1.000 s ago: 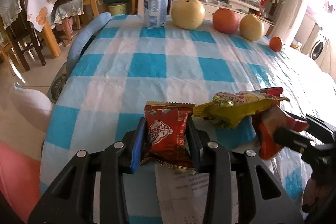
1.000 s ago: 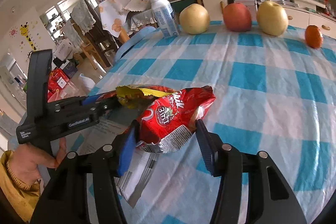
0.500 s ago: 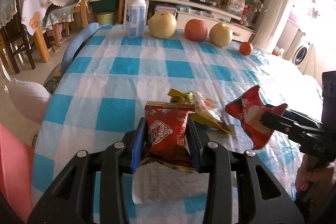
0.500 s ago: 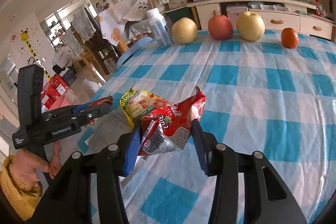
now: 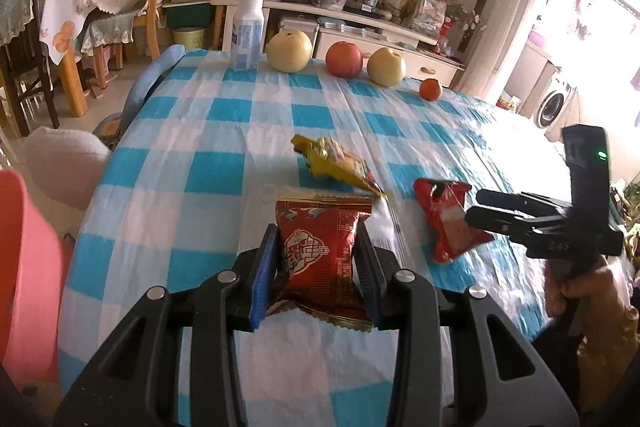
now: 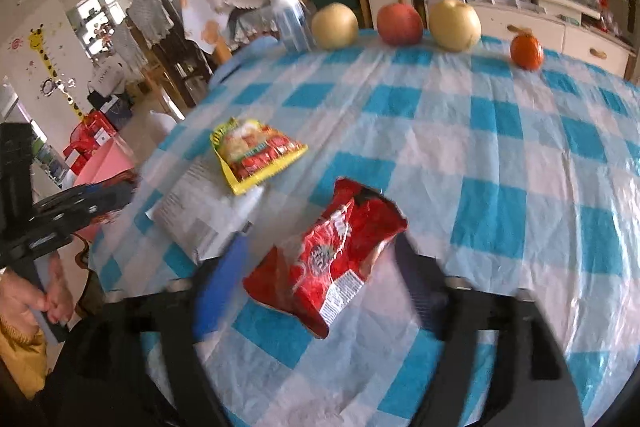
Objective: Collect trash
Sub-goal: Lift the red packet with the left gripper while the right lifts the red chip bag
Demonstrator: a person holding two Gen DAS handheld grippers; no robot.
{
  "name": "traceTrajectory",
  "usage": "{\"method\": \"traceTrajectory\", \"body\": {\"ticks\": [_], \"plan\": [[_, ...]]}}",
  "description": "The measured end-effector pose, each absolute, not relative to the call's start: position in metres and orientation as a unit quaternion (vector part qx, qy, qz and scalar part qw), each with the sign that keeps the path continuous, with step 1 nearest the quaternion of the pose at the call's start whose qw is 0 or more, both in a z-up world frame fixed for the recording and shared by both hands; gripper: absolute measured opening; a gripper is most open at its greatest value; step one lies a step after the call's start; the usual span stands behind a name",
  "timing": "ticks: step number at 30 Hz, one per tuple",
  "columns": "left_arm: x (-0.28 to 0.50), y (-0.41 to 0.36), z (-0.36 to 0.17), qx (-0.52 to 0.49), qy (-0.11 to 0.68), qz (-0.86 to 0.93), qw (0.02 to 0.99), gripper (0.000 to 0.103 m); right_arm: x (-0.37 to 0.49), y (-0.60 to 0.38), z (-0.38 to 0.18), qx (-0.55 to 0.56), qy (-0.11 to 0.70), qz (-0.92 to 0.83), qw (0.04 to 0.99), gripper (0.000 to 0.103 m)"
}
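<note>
The left gripper (image 5: 316,259) has its jaws clamped on a red wrapper (image 5: 318,259); the right gripper (image 6: 320,267) pinches a crumpled packet (image 6: 332,263) (blurred). Carry both steadily binward; the yellow packet (image 6: 256,153) lies on the table (image 6: 500,155).

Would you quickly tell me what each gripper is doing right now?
Left gripper: shut on the dark red snack packet.
Right gripper: shut on the bright red wrapper, lifted off the table.

Dark-red wrapper (image 5: 316,259) upright in claw — crumpled red packet (image 6: 332,255) too; yellow wrapper (image 6: 256,153) flat on cloth.
</note>
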State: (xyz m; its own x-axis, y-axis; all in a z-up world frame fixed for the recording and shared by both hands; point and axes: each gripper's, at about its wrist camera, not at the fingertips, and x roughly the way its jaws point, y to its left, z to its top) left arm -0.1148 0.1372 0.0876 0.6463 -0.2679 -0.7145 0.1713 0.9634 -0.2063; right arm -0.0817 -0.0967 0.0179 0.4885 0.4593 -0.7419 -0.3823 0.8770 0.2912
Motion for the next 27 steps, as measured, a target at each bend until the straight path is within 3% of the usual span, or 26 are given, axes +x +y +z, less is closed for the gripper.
{"method": "traceTrajectory", "body": {"ticks": [11, 13, 15, 27], "plan": [[-0.14, 0.145, 0.086, -0.062, 0.402, -0.111, 0.907, 0.039, -0.08, -0.066, -0.001, 0.015, 0.438, 0.182, 0.88, 0.089], [-0.143, 0.146, 0.087, -0.065, 0.4, -0.11, 0.908, 0.039, -0.079, -0.061, -0.006, 0.003, 0.439, 0.169, 0.883, 0.085], [-0.145, 0.147, 0.088, -0.068, 0.398, -0.111, 0.908, 0.039, -0.08, -0.06, -0.004, 0.004, 0.432, 0.171, 0.886, 0.067], [-0.159, 0.165, 0.09, -0.082, 0.388, -0.11, 0.912, 0.039, -0.089, -0.063, 0.001, 0.017, 0.424, 0.159, 0.891, 0.06]]}}
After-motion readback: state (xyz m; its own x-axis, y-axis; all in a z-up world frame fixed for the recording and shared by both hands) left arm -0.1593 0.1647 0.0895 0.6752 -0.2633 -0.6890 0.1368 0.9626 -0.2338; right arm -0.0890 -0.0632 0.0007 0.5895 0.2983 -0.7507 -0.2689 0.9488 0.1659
